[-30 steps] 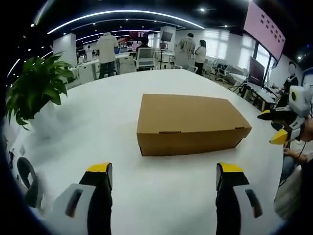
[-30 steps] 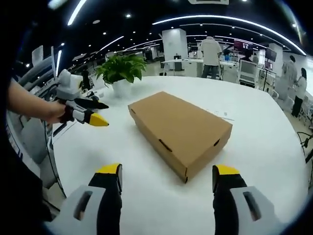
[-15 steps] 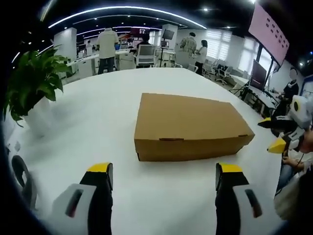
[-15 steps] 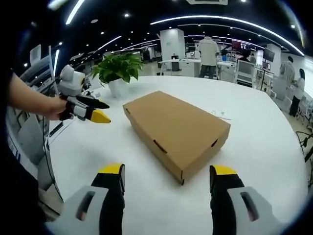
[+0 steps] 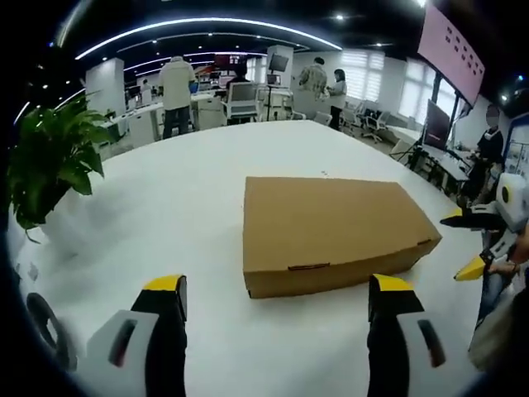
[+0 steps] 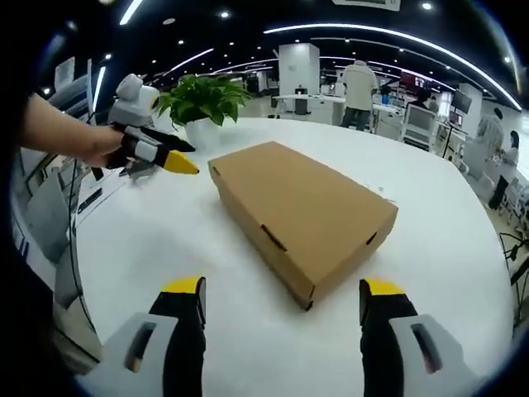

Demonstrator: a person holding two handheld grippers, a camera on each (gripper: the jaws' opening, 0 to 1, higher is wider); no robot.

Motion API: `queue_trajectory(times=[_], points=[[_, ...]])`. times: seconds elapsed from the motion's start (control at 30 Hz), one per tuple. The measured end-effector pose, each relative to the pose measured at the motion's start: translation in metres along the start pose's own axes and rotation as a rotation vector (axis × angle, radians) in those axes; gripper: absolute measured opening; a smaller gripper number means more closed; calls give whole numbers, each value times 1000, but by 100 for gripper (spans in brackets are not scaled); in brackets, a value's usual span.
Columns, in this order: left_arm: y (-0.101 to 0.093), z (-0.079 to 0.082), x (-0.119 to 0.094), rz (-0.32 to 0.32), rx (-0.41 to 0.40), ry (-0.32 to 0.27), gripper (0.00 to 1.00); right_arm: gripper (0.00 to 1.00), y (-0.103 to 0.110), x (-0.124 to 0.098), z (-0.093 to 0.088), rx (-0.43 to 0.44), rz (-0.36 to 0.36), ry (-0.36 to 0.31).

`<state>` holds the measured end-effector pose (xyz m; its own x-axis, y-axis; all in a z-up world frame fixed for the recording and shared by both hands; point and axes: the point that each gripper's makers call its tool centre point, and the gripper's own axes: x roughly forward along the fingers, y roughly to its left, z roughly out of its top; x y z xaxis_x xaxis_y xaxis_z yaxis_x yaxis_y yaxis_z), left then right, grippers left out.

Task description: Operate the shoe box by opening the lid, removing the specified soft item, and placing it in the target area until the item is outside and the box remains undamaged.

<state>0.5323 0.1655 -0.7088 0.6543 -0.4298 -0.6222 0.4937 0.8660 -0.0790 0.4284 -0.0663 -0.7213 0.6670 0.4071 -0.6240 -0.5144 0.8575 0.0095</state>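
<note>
Left gripper view: your left gripper (image 5: 277, 298) hangs spread just short of the closed cardboard shoe box (image 5: 335, 227) on the white table (image 5: 165, 207); your right gripper (image 6: 281, 302), also spread, faces the box's corner.

We see a large open office under a dark ceiling (image 5: 248, 50) crossed by long curved light strips (image 5: 207, 23) and small spotlights. A broad white table (image 5: 182, 190) spreads out in front of us, with a green potted plant (image 6: 202, 103) standing on it. Beyond it stand desks with monitors (image 5: 281, 62), office chairs (image 5: 244, 99) and a white pillar (image 6: 297, 70). Bright windows (image 5: 364, 70) line the far wall, and a pink screen (image 5: 450, 50) hangs high.
</note>
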Motion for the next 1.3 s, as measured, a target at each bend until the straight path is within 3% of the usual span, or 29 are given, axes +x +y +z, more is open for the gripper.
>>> queue_trajectory(times=[0.07,0.17,0.2,0.27,0.4,0.43,0.5,0.67,0.83,0.93,1.03,1.2,1.3], points=[[2,-1,2,3,46,15,92,66,-4,0,3,20,-21,-15],[0,5,4,-7,75,-14,89,65,-9,1,4,45,-40,-9],[2,11,7,15,127,-25,89,65,-9,2,4,45,-41,-12],[0,10,11,3,210,16,88,65,-10,2,5,30,-45,-9],[-3,13,17,-21,162,5,81,65,-10,3,6,13,-49,-8],[-6,11,20,-41,105,17,78,65,-10,4,7,13,-50,-7],[-7,9,22,-37,112,17,72,65,-10,4,9,10,-54,-16],[-9,3,29,-49,152,42,75,75,-15,11,15,34,-62,-33],[-8,3,34,-59,168,51,77,75,-20,16,14,76,-68,-40],[-10,-1,38,-62,145,52,78,80,-20,21,10,91,-76,-25],[-13,-13,41,-65,162,94,78,80,-21,27,4,74,-83,10],[-20,-15,43,-77,156,107,80,80,-21,34,0,111,-80,38],[-21,-12,44,-67,157,109,92,79,-22,35,-1,161,-91,47]])
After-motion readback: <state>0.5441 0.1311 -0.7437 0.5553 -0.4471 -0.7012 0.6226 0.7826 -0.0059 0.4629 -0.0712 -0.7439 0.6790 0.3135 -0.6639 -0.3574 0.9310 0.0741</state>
